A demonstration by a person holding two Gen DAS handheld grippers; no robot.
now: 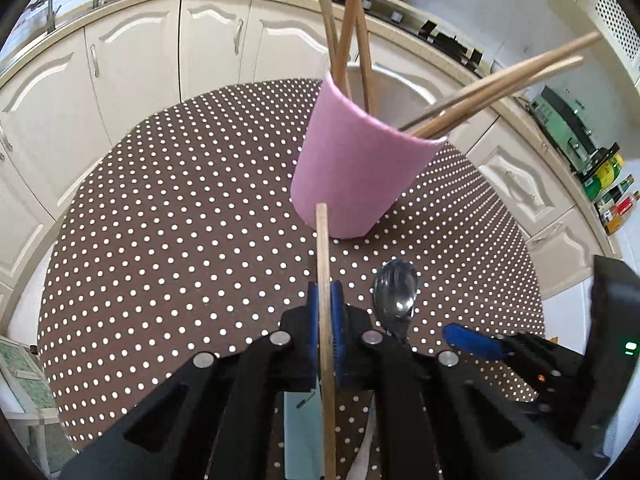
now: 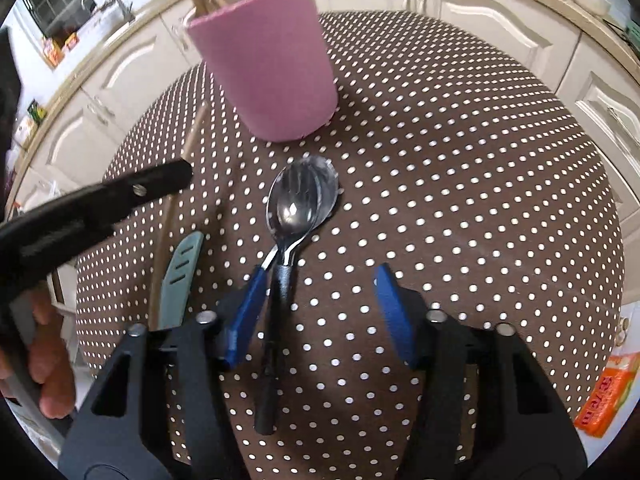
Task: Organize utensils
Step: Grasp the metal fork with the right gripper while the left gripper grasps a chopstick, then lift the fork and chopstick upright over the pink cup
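Utensils are split between a pink cup (image 1: 352,168) and the round table with its brown polka-dot cloth (image 1: 180,200). The cup stands at the far middle of the table and holds several long wooden sticks (image 1: 500,84), some upright, some leaning right, their tops cut off by the frame edge. The left gripper (image 1: 325,320) has its blue pads pressed together on a flat wooden stick (image 1: 323,280) that rises between them toward the cup's near side; the stick's lower end runs out of view. The right gripper (image 2: 320,312) has its fingers spread, with the black handle (image 2: 276,320) of a metal spoon (image 2: 298,204) lying between them, nearer the left pad (image 2: 246,312); whether that pad touches the handle cannot be told. A fork appears to lie nested under the spoon, only partly visible. Left of the spoon lies a pale green slotted utensil (image 2: 178,276), its near end hidden behind the gripper body. A hand (image 2: 48,360) shows at the left edge. Cream cabinets (image 1: 132,52) ring the table, and an orange packet (image 2: 608,400) sits at the right, partly cut off.
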